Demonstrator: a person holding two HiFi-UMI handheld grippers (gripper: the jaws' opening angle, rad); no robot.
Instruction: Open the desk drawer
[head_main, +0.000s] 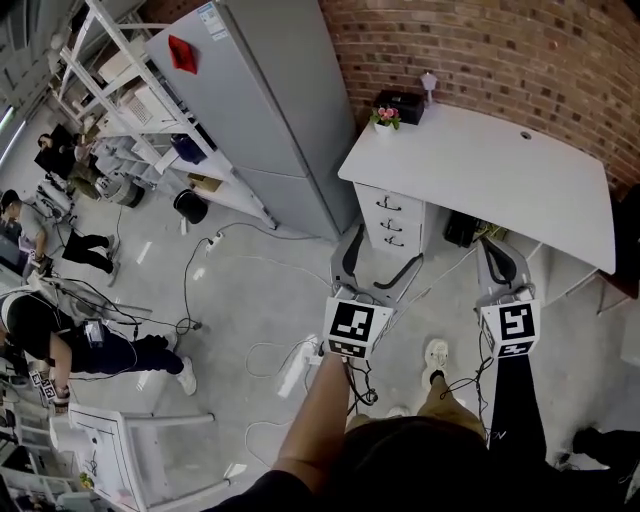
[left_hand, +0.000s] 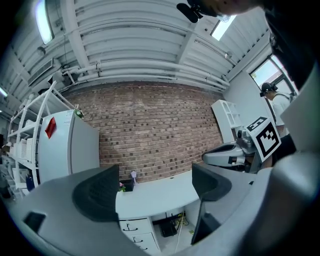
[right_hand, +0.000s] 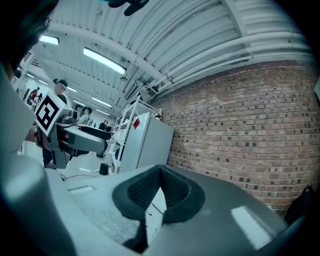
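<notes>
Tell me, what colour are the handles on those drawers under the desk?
The curved drawer handles are black, against white drawer fronts; the head view shows them best.

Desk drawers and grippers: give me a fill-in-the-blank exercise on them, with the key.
1. The left gripper is ___, with nothing between its jaws.
2. The right gripper is ___.
3. The drawer unit under the desk shows ___ handles.
4. The wall behind the desk is built of ___.
Missing words: open; shut; three; brick.
</notes>
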